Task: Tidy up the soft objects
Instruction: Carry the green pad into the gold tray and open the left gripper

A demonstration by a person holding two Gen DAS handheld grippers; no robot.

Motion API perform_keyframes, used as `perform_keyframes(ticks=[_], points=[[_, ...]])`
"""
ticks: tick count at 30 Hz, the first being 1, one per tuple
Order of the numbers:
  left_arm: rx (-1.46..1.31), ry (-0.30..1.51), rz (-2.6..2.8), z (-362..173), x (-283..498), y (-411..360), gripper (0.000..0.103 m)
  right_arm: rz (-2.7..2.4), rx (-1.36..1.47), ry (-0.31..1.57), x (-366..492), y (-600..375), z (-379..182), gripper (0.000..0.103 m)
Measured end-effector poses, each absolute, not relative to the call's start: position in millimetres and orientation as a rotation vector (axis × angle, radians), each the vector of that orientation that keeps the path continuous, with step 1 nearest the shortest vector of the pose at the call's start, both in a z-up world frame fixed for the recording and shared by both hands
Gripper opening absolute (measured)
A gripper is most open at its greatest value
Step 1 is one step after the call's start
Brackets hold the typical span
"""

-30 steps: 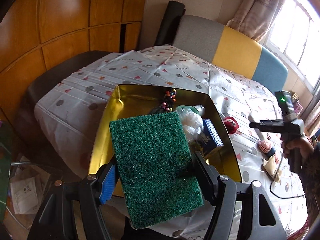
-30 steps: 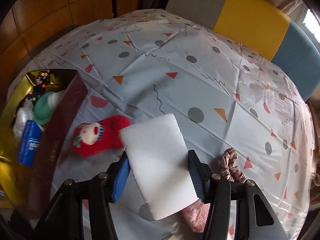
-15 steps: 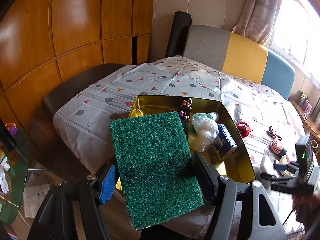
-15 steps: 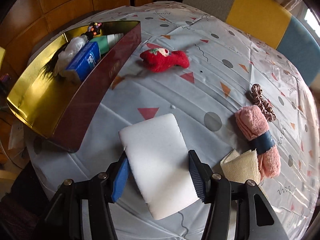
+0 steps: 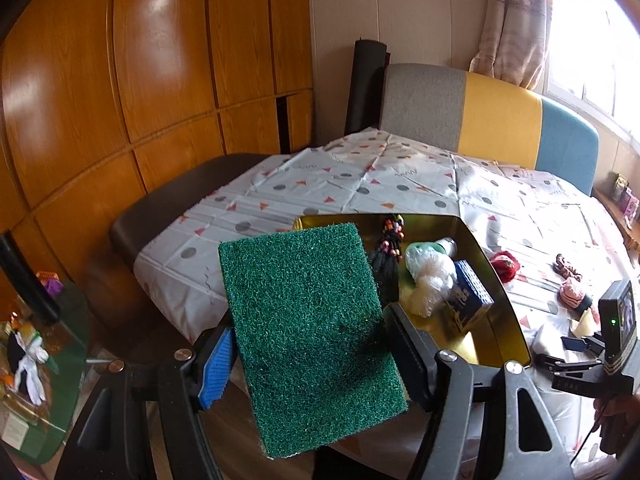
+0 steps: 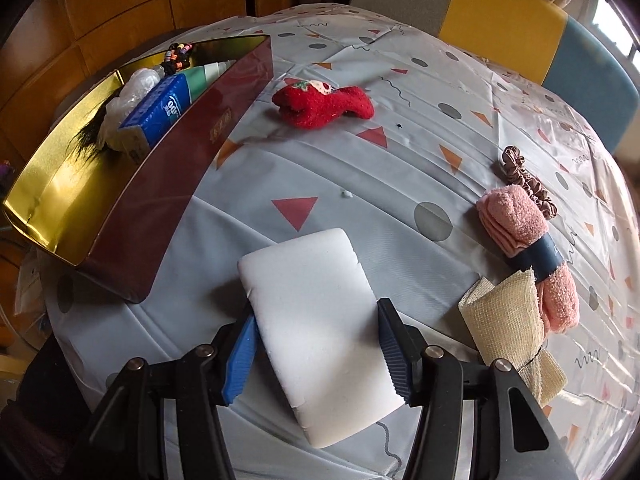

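Observation:
My left gripper (image 5: 310, 354) is shut on a green scouring pad (image 5: 308, 328), held in the air in front of the gold tin box (image 5: 496, 280). The box (image 6: 52, 184) holds a blue tissue pack (image 6: 158, 110), a clear bag of white stuff (image 5: 430, 280), a green bottle and black hair ties. Over the tablecloth near the front edge, my right gripper (image 6: 318, 354) is shut on a white sponge block (image 6: 320, 332). A red plush sock (image 6: 322, 102), a pink towel roll (image 6: 524, 240), a beige mesh cloth (image 6: 508, 328) and a brown scrunchie (image 6: 524, 174) lie on the table.
The round table (image 6: 400, 184) wears a grey cloth with dots and triangles. A grey, yellow and blue sofa back (image 5: 480, 116) stands behind it, wooden panels (image 5: 120, 80) to the left. A dark seat (image 5: 168, 196) and a glass side table (image 5: 48, 360) sit low on the left.
The right gripper swung with the white sponge from beside the red sock toward the table's front, then held still. The left gripper tilted up with the green pad, showing more wall.

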State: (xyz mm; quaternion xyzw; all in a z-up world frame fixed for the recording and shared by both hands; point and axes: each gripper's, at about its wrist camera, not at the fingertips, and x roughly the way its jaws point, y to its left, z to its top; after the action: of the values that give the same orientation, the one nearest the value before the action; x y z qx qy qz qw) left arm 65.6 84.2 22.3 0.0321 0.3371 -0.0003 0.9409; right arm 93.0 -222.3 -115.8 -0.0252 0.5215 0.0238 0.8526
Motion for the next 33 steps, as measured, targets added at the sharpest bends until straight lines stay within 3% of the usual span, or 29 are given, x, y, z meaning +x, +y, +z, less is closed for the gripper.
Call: perform_keyframes(ticks=[33], points=[[0.147, 0.551, 0.123, 67.7, 78.8, 77.6, 0.070, 0.054, -0.014, 0.990, 80.0, -225.8, -118.4, 0.058]])
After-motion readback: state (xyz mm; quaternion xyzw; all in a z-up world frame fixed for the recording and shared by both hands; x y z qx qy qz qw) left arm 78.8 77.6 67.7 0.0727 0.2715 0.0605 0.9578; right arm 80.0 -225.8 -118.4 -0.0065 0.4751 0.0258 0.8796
